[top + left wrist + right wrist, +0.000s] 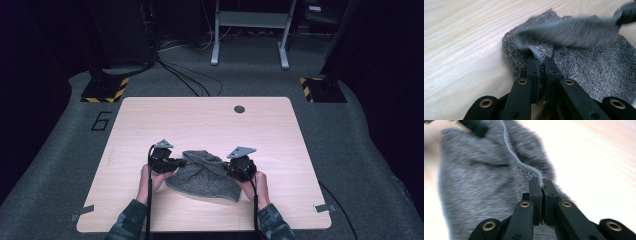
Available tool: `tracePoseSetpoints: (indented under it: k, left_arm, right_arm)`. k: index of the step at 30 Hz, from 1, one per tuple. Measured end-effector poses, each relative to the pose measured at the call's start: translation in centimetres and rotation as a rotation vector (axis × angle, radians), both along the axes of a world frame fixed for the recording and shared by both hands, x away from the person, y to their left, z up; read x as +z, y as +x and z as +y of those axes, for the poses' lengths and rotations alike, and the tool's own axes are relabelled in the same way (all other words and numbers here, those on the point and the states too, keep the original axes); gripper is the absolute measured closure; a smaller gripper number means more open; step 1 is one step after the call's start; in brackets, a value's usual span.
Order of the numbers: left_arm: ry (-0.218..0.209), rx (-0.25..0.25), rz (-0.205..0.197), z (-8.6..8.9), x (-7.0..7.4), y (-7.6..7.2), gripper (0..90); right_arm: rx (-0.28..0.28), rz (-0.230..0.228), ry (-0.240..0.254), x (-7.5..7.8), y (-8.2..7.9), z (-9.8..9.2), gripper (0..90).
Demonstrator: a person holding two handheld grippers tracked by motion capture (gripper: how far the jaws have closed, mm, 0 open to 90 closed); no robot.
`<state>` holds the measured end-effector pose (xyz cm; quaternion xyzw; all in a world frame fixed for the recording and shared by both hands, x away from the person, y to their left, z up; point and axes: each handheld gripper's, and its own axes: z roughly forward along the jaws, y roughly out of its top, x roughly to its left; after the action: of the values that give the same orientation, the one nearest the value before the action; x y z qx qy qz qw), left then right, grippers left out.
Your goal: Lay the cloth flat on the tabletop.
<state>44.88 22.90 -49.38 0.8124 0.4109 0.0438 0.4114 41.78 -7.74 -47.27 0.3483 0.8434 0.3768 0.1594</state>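
Note:
A grey terry towel lies crumpled on the near middle of the light wooden table. My left gripper is at the towel's left edge, and its jaws are shut on the hemmed edge of the towel. At the towel's right side, my right gripper is shut on the stitched hem of the towel. A raised, blurred fold of towel stretches between the two grippers. The other gripper's black jaw tip holds the far end of that hem.
A round cable hole sits near the table's far edge. Grey floor surrounds the table, with yellow-black striped bases at the far corners and a white frame's legs beyond. Bare tabletop extends on all sides of the towel.

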Motion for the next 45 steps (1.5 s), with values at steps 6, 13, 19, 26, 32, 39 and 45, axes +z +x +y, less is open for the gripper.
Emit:
tracePoseSetpoints:
  k: [6, 13, 19, 26, 32, 39, 45]
  left_arm:
    - [0.024, -0.010, 0.002, 0.8, 0.1, -0.8, 84.6]
    - [0.042, -0.012, -0.027, 1.2, 0.5, -1.6, 84.4]
    - [0.072, -0.013, -0.071, 0.7, 2.0, -1.1, 77.8]
    - [0.227, -0.022, -0.013, -0.4, 0.5, 0.1, 51.2]
    - [0.192, 0.004, -0.060, 0.2, 0.6, 0.2, 72.3]
    - [0.152, 0.012, -0.090, 0.3, 1.2, 0.1, 85.8]
    - [0.117, 0.015, -0.071, 0.7, 1.5, 0.4, 86.5]
  right_arm:
    - [-0.071, -0.029, 0.007, 1.3, 1.6, -2.5, 87.4]
    - [-0.104, -0.060, 0.033, 2.2, 3.2, -4.0, 87.5]
    - [-0.112, -0.087, 0.037, 3.3, 3.6, -4.0, 87.5]
    - [-0.127, -0.067, 0.017, 3.0, 4.7, -4.4, 87.5]
    - [-0.131, -0.049, 0.036, 2.5, 4.9, -4.8, 87.4]
    - [-0.121, -0.028, 0.067, 2.4, 4.6, -4.8, 87.4]
    - [-0.102, -0.010, 0.089, 2.4, 4.4, -5.2, 87.5]
